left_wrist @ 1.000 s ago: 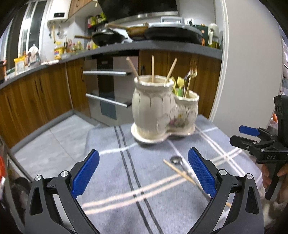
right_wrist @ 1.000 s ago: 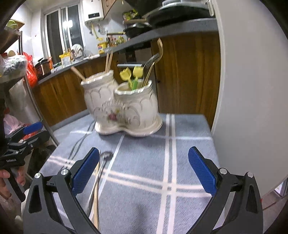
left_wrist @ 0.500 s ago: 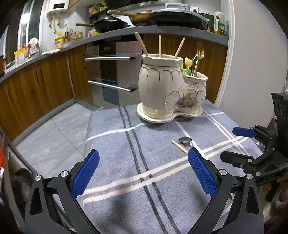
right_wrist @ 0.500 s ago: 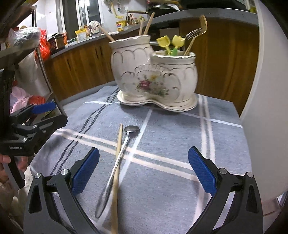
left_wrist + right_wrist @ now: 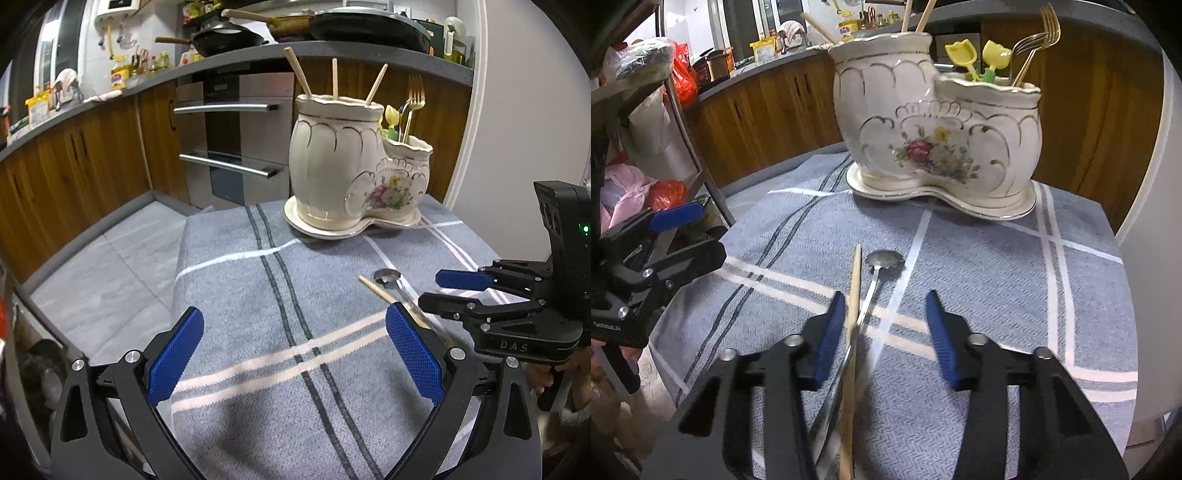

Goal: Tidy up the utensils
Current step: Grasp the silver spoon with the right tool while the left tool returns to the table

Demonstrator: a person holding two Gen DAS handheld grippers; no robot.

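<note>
On the grey striped cloth of the counter (image 5: 997, 266), just in front of the ceramic utensil holder (image 5: 938, 140), a wooden chopstick (image 5: 854, 288) and a metal spoon (image 5: 877, 273) are laid side by side, their handles crossing. The right claw (image 5: 886, 332) has been brought down over them since a second ago, and its jaws have just been closing: both handles are now bracketed between the blue pads, the chopstick close against the left pad, though no firm pinch is seen yet. A pick-up of one utensil is judged to be under way, with the holder as its likely destination. The left claw (image 5: 293, 354) is held spread wide and empty, low over the cloth. The letters "DAS" (image 5: 513, 346) are read on the right claw's body in the left view; lettering on the left claw's body is too cropped to be read.
</note>
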